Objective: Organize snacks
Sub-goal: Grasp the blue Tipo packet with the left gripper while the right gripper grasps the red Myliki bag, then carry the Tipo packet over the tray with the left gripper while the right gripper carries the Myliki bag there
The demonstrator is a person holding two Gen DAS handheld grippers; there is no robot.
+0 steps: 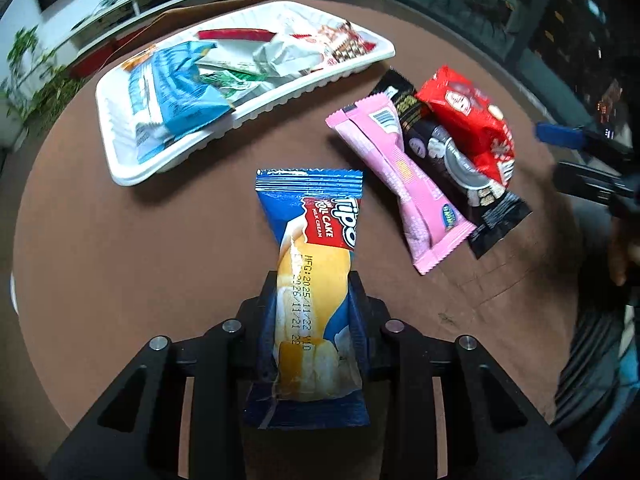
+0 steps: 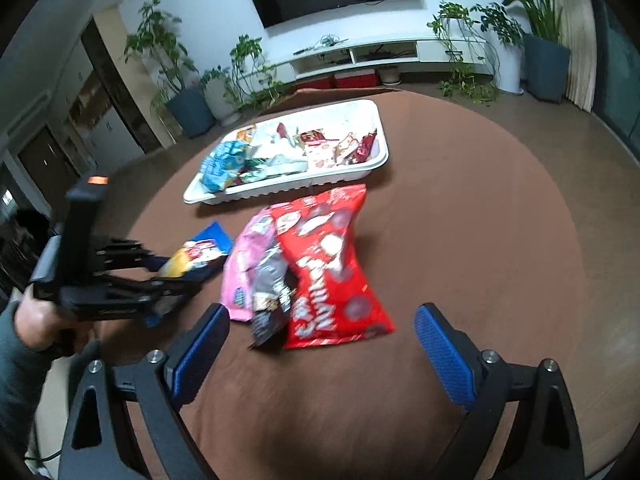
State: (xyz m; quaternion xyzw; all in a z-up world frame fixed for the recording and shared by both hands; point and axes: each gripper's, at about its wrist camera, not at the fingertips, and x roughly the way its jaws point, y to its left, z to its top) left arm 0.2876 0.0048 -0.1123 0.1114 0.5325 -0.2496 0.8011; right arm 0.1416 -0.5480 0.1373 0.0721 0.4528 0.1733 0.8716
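The left gripper has its fingers clamped on the lower half of a blue-and-yellow roll cake packet, one pad pressing each long side so the wrapper bulges between them. The packet lies lengthwise away from the camera, its crimped blue end pointing toward the white tray, with the brown worktop beneath it. In the right wrist view the same left gripper comes in from the left edge, held by a hand in a grey-green sleeve, the roll cake packet sticking out past its tips.

The right gripper has its blue-padded fingers wide apart with nothing between them, above the bare worktop and just short of a small pile of three snacks: a pink packet, a black packet lying over it, and a red bag beside them. These three overlap one another and lie near the roll cake packet, apart from it.

The white tray sits farther back on the worktop, already filled with a light blue packet, white wrappers and red-and-white packets.
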